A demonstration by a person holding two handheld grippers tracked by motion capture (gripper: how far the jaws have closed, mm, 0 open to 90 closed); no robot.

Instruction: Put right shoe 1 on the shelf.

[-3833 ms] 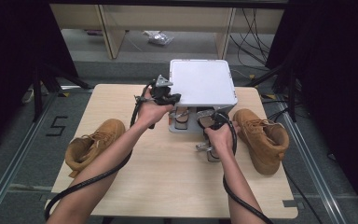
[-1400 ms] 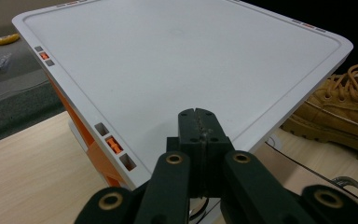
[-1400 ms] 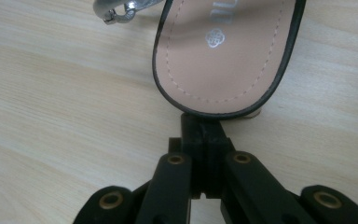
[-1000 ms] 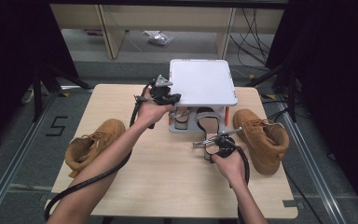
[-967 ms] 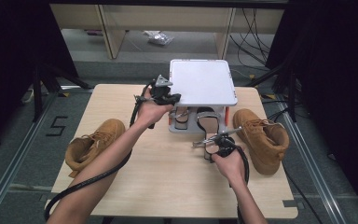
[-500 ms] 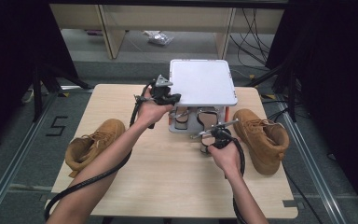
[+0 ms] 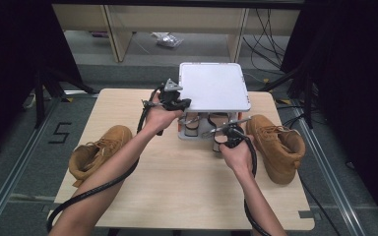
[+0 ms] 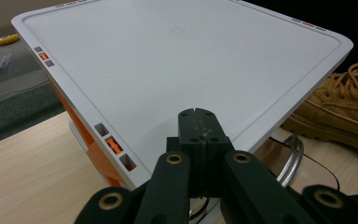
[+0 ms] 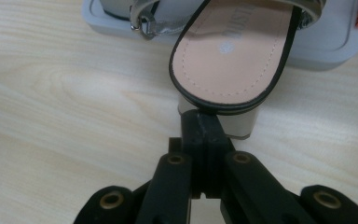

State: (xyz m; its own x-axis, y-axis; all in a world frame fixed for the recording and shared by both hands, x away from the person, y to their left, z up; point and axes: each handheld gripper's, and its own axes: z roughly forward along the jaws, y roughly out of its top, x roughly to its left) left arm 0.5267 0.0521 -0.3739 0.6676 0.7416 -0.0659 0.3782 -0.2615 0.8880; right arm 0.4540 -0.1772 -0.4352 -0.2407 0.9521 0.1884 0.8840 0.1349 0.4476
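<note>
A white-topped low rack [image 7: 214,86] stands at the far middle of the wooden table [image 7: 177,182], and sandals [image 7: 193,124] sit on its grey base under the top. My left gripper [image 7: 186,103] is shut and empty, its tip [image 8: 198,114] resting over the near left edge of the white top [image 8: 168,60]. My right gripper [image 7: 225,136] is shut too, pointing at the rack's front. Its tip [image 9: 200,116] is right at the block heel of a black-edged, tan-soled sandal [image 9: 233,56], which pokes out past the grey base [image 9: 326,51].
One tan boot [image 7: 98,150] lies at the table's left and another [image 7: 275,145] at its right beside the rack. Orange supports [image 8: 93,154] hold the white top up. Black cables trail from both grippers. Shelving and cables stand beyond the table.
My right hand has moved away from the person toward the rack's front and risen slightly, bringing its shut jaws up to the sandal's heel. The left hand has stayed put.
</note>
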